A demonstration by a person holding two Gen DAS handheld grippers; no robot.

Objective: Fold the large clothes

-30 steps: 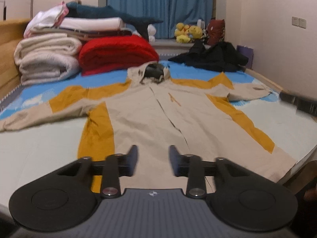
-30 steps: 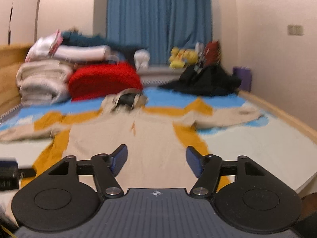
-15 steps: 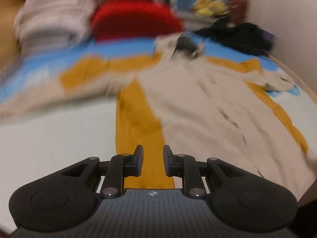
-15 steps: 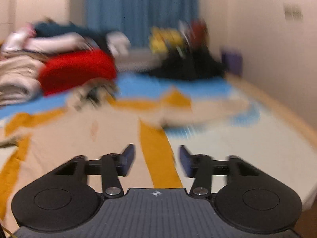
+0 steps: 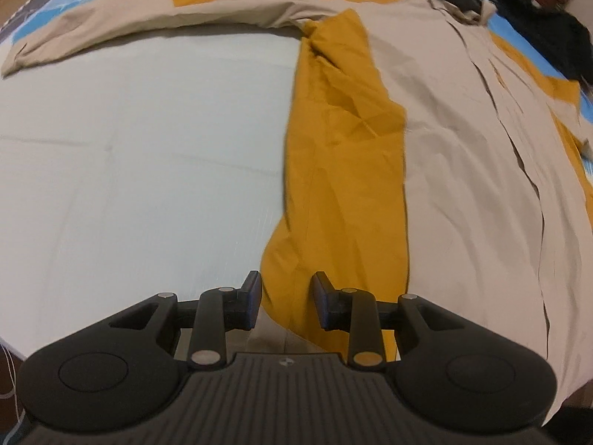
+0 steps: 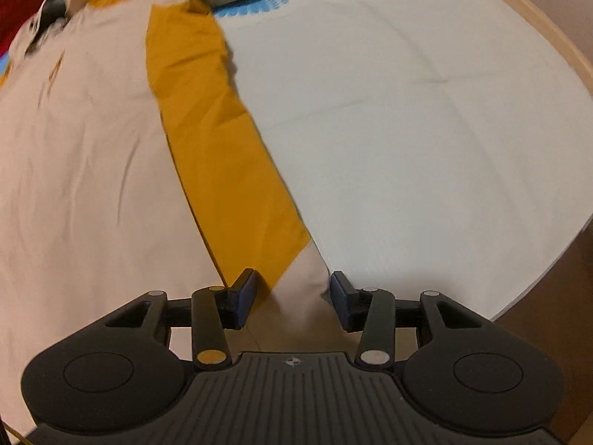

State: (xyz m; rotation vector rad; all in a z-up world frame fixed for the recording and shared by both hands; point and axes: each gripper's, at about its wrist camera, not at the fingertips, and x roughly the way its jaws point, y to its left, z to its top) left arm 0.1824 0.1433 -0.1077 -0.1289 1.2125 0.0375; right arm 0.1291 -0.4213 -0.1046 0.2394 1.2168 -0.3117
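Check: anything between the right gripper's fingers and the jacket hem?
Right wrist view: nothing between. The right gripper straddles the jacket hem corner, pads apart.

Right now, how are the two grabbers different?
The left gripper has a narrower gap, opening, over the jacket's yellow side stripe. The right gripper gapes wider, straddling the jacket's beige bottom corner beside the bedsheet. Both point down at the hem, pinching nothing yet.

The light was warm, dim and even, without glare. Around the jacket (image 5: 463,170) the fisheye bent the bed's edges strongly. Its far collar was blurred by motion; its wrinkles threw only soft shadows.
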